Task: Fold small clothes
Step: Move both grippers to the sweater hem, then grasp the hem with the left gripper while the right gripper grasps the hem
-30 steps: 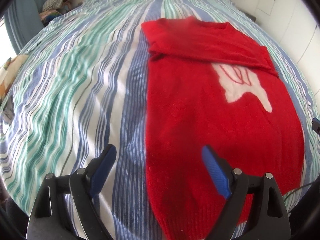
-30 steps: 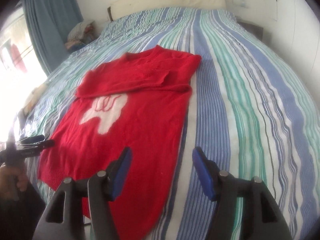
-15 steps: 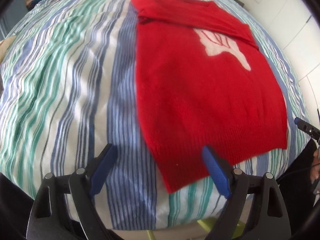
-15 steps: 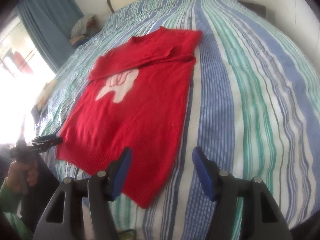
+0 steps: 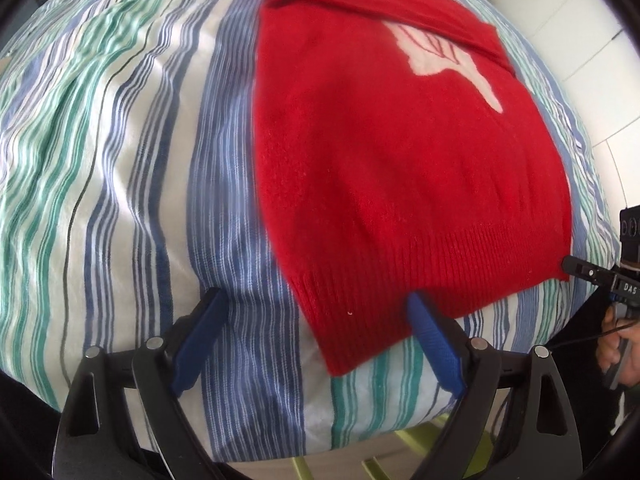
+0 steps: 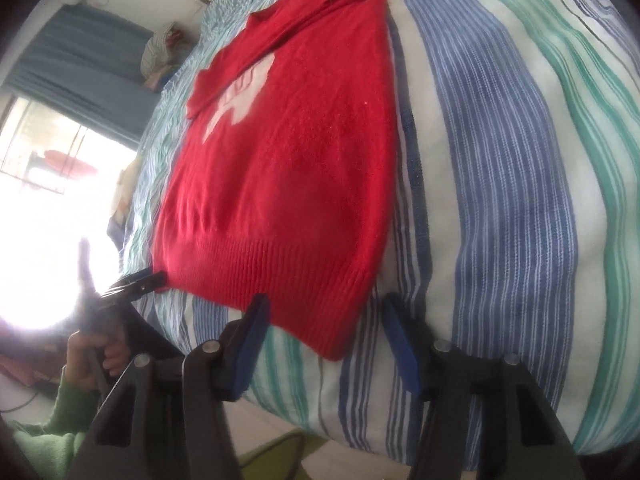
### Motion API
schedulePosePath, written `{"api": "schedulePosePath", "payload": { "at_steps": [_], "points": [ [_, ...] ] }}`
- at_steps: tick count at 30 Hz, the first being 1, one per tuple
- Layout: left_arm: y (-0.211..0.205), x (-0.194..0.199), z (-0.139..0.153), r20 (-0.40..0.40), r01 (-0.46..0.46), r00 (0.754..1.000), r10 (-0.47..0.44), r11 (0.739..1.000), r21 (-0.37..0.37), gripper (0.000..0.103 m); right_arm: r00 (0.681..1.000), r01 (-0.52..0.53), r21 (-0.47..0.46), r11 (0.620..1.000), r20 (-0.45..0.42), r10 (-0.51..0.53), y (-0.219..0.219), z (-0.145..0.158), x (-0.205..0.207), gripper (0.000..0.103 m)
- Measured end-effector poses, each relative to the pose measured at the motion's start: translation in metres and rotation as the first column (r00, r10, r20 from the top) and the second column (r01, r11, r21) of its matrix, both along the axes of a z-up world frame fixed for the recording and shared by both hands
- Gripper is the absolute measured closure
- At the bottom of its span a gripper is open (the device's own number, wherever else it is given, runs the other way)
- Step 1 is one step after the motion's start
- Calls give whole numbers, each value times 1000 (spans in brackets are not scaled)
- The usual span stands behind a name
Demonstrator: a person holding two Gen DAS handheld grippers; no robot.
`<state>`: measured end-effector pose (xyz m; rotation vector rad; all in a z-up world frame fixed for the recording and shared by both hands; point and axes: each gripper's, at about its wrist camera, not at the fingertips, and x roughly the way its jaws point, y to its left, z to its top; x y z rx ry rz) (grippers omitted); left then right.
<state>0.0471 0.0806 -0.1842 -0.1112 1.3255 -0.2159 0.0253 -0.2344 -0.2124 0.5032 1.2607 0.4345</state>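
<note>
Flanking red sweater (image 5: 400, 152): striped bedcover (image 5: 120, 140), curtain (image 6: 84, 60).

Striped bed (image 6: 520, 160), bright window (image 6: 48, 152)

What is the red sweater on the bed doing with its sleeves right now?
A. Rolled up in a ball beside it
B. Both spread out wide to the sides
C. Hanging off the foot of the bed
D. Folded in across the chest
D: the red sweater lies flat on the striped bedspread, its sleeves laid across the upper chest, partly covering the white design.
</note>
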Motion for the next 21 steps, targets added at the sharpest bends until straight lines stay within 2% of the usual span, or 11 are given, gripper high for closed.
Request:
{"api": "schedulePosePath", "payload": {
  "at_steps": [1, 3, 4, 6, 7, 8, 12, 16, 19, 21],
  "points": [
    [1, 0, 1, -1, -5, 1000, 5, 1000, -3, 15, 1000, -11, 2, 1000, -1, 11, 1, 0, 1, 63],
    [5, -3, 6, -8, -12, 1000, 12, 1000, -7, 31, 999, -29, 11, 1000, -18, 29, 3, -1, 2, 86],
    [7, -4, 9, -9, -12, 1000, 12, 1000, -17, 37, 999, -35, 21, 999, -24, 35, 3, -1, 1, 90],
    [11, -6, 12, -18, -13, 1000, 12, 999, -45, 68, 999, -46, 25, 999, -24, 47, 4, 1, 0, 97],
    [14, -6, 13, -24, -15, 1000, 13, 997, -77, 78, 999, -44, 21, 999, -16, 44, 4, 4, -1, 97],
    [16, -5, 12, -36, -23, 999, 19, 994, -110, 96, 999, -39, 22, 999, -8, 40, 4, 7, -1, 97],
    [26, -5, 21, -53, -59, 997, 51, 982, -180, 99, 1000, -4, 51, 999, 23, 3, -2, 20, -1, 98],
    [37, -7, 47, -32, -69, 998, 63, 964, -256, 99, 997, 27, 89, 996, 64, -33, -5, 41, 2, 98],
    [45, 10, 68, 8, -81, 996, 89, 941, -327, 99, 993, 56, 115, 992, 98, -67, -9, 57, 11, 98],
    [50, 36, 81, 47, -88, 993, 112, 928, -361, 99, 987, 79, 135, 988, 127, -96, -14, 68, 26, 98]
  ]
}}
